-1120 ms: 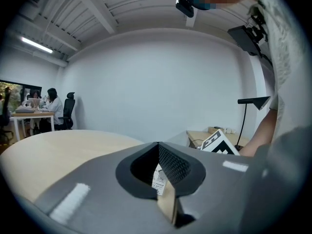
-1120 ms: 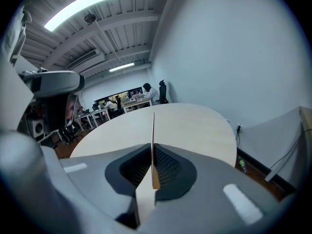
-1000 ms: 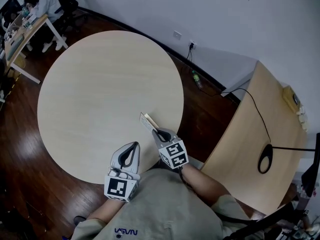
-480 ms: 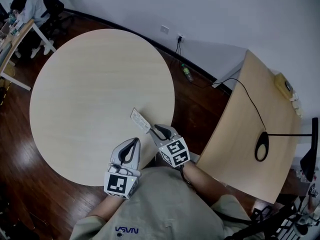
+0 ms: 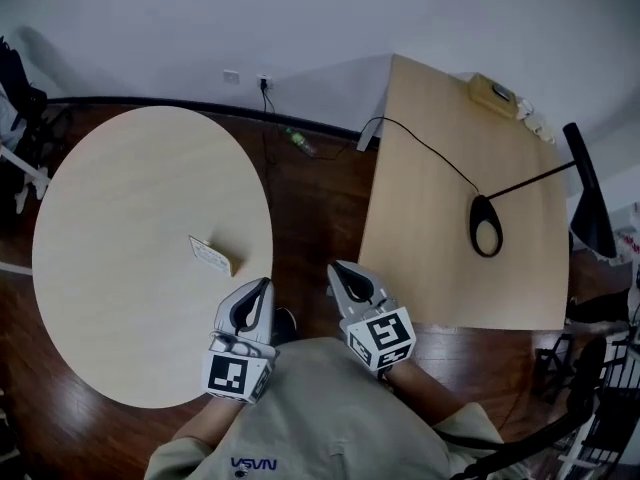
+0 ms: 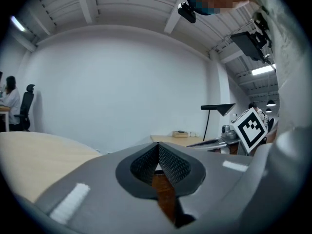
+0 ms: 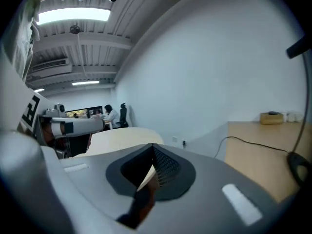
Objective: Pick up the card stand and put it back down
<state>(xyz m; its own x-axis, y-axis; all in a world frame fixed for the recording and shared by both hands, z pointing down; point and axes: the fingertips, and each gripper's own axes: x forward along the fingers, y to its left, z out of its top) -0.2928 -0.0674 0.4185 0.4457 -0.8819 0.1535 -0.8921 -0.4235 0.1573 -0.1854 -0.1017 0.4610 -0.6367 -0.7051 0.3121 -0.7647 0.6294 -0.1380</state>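
- R gripper [image 5: 341, 268]: jaws just closed, tips together, empty; off the round table's [image 5: 120, 188] right rim.
- L gripper [image 5: 263, 286]: clenched, empty, at same rim.
- Card stand [image 5: 212, 256]: on table near that rim; print illegible.

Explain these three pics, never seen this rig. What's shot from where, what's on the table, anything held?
No robot arm: a person holds a two-jaw gripper in each hand. The overhead picture comes from a camera on the person's head, looking down; the left gripper and right gripper show at the bottom. The other two come from cameras riding on each gripper, looking along its jaws. A card stand sits on the round table; a desk with a lamp stands to the right. Nothing is held: both grippers are shut and empty; the right one's jaws have just closed on nothing.
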